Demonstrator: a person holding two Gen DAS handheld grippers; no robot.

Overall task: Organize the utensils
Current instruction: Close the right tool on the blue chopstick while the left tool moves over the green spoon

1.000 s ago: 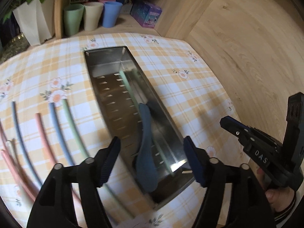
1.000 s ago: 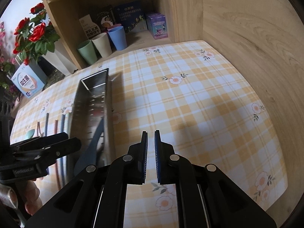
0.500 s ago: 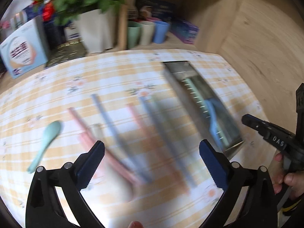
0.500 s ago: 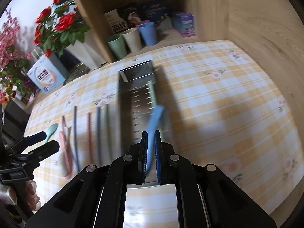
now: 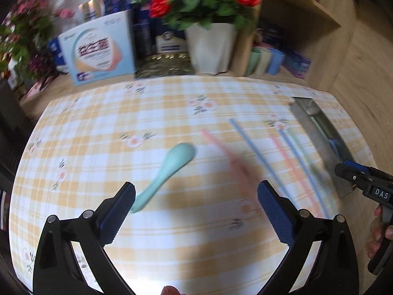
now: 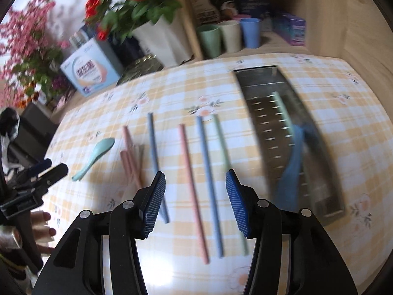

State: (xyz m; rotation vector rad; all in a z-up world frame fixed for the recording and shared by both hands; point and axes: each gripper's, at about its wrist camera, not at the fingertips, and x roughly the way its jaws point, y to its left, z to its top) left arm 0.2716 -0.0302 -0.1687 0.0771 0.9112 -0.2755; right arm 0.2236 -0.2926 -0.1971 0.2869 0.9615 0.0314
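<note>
You are holding the left tongs [image 5: 196,196] spread wide with nothing gripped, hanging over the checked cloth of the desk [image 5: 103,127]. The mint spoon [image 5: 169,169] is lying on the cloth at about 11 o'clock from those tongs, its handle end running down to just beside the left pad [image 5: 118,211]; whether they are touching cannot be told from the blur.

Your right tongs [image 6: 195,198] have just been opening and are standing released, nothing between the pads. They are hovering over the near ends of the sticks, which are lying side by side on the cloth: a dark blue stick [image 6: 154,152] at their 10 o'clock, a pink stick [image 6: 191,182] and a blue stick [image 6: 208,177] running straight through the gap at 12 o'clock, and a pale green stick [image 6: 223,152] at 1 o'clock. Further out at 10 o'clock, a short pink bundle [image 6: 129,157] is lying between the dark blue stick and the mint spoon.

The steel tray [image 6: 319,147] is sitting on the desk at 2 o'clock from the right tongs, and it is holding a blue spoon [image 6: 292,162] and a pale green stick [image 6: 282,108] inside. Beyond the desk, three cups [image 6: 228,36] are standing on a wooden shelf beside a white pot of red flowers [image 6: 137,2].
</note>
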